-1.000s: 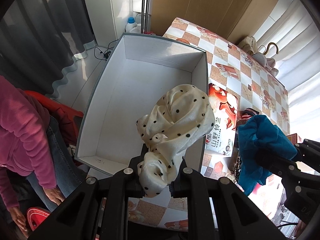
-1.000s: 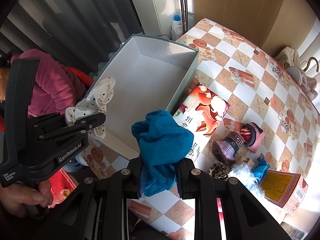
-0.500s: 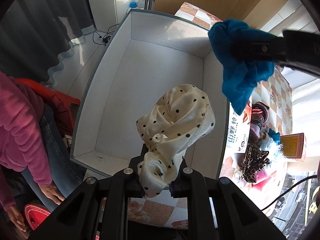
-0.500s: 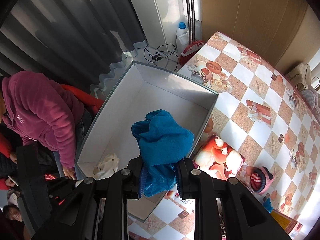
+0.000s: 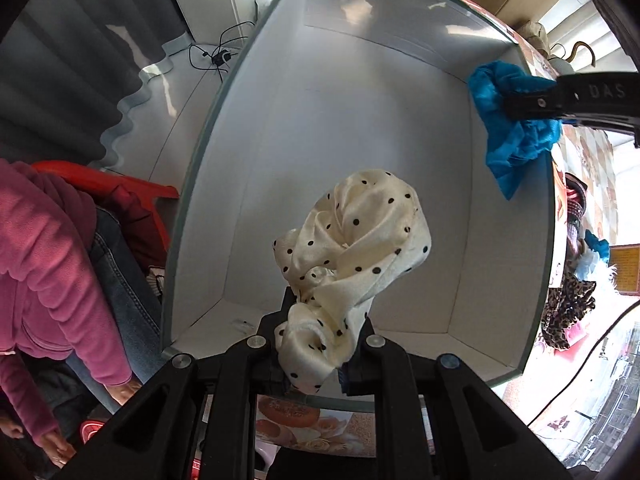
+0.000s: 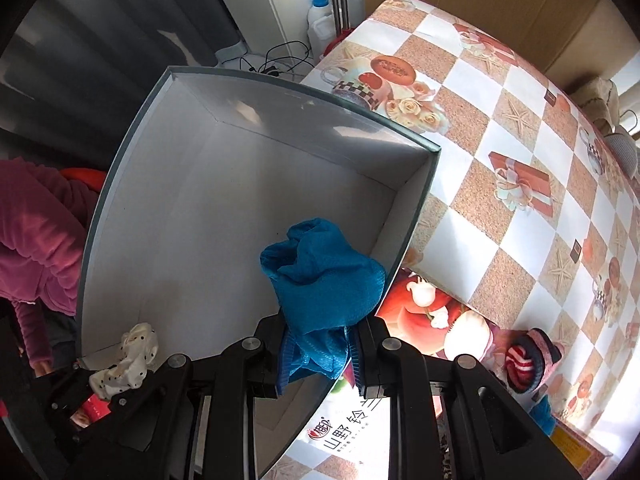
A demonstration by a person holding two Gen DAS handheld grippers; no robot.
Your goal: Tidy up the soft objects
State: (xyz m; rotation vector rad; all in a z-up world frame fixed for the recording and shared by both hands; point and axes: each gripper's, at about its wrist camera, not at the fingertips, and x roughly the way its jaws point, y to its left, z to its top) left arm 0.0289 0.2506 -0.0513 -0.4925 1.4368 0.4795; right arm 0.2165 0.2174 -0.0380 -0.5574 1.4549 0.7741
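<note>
**Both cloths hung over the open box, with release the likely next move**

The left gripper (image 5: pixel 316 354) had its jaws pinched on the cream polka-dot scarf (image 5: pixel 352 248), whose bundle rose from the fingers toward 12 o'clock in the left wrist view, long axis roughly in line with the fingers. The white box (image 5: pixel 320 128) filled that view beyond the scarf, its bare floor directly ahead and its near wall just past the fingertips, so the scarf appeared to sit over the near end of the box.

The right gripper (image 6: pixel 320 360) had its jaws pinched on the blue knit cloth (image 6: pixel 320 276), bunched upward from the fingers toward 12 o'clock. In the right wrist view the cloth hung just inside the box's right wall (image 6: pixel 404 240), which ran from about 1 o'clock down to 6 o'clock. The left view showed the same cloth at 2 o'clock, near that wall's rim.

Judging by this, each arm already had its load over the box, the left at the near end and the right farther along the right-hand side, well apart from each other. The floor between them looked bare, giving room to drop. The tighter margin was the right one: the cloth lay close to the rim, beyond which sat a printed package (image 6: pixel 432 320) on the checkered tablecloth (image 6: pixel 520 128).
</note>
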